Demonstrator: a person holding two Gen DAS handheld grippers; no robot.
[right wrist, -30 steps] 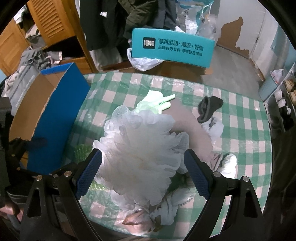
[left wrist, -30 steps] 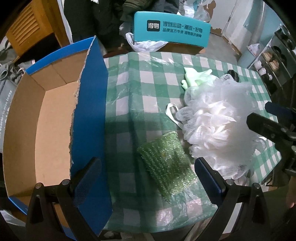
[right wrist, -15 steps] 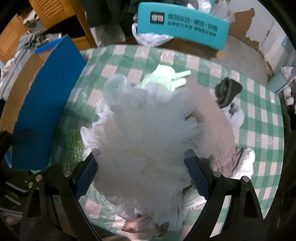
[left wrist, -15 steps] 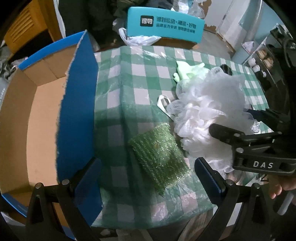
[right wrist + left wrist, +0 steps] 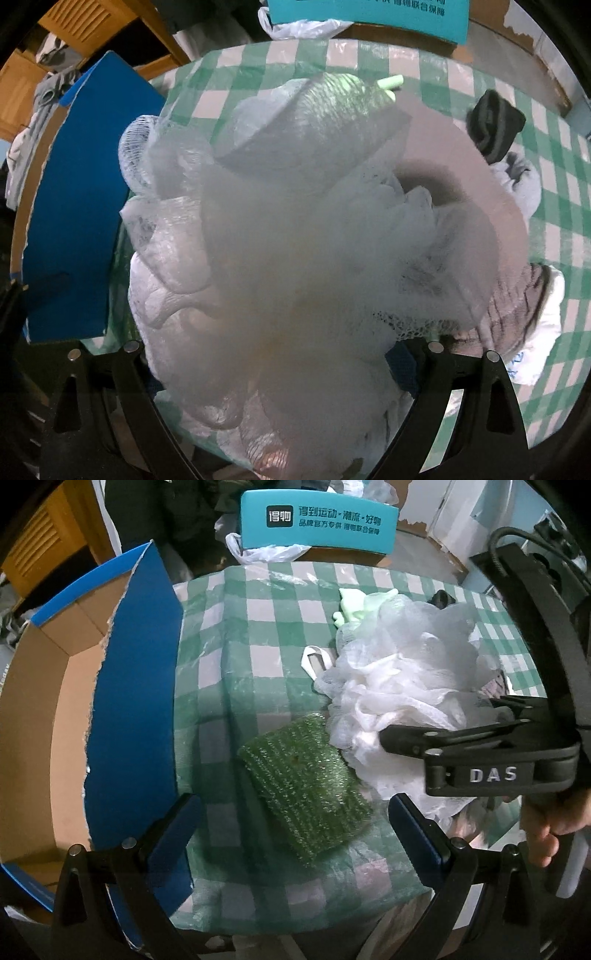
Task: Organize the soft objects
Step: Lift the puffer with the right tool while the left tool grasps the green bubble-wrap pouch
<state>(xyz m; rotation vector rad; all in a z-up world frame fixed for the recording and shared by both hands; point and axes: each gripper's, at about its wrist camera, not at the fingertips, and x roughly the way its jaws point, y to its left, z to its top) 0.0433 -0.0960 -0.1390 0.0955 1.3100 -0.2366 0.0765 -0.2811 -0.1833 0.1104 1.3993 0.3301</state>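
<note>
A white mesh bath pouf (image 5: 402, 686) lies on the green checked tablecloth (image 5: 266, 635). It fills the right wrist view (image 5: 295, 236). My right gripper (image 5: 273, 369) is pushed into the pouf with its fingers spread wide around it; the pouf hides the fingertips. In the left wrist view its black fingers (image 5: 443, 734) reach into the pouf from the right. A green knitted scrub pad (image 5: 306, 786) lies in front of my left gripper (image 5: 291, 823), which is open and empty above the table's near edge. A blue cardboard box (image 5: 133, 686) stands open at the left.
A pale green glove (image 5: 354, 602) lies behind the pouf. A dark sock (image 5: 495, 125), a white cloth (image 5: 524, 184) and a striped grey cloth (image 5: 517, 314) lie on the right of the table. A teal box (image 5: 317, 520) stands beyond the far edge.
My right gripper has moved forward and down onto the pouf, which now sits between its fingers. My left gripper has shifted a little nearer the scrub pad.
</note>
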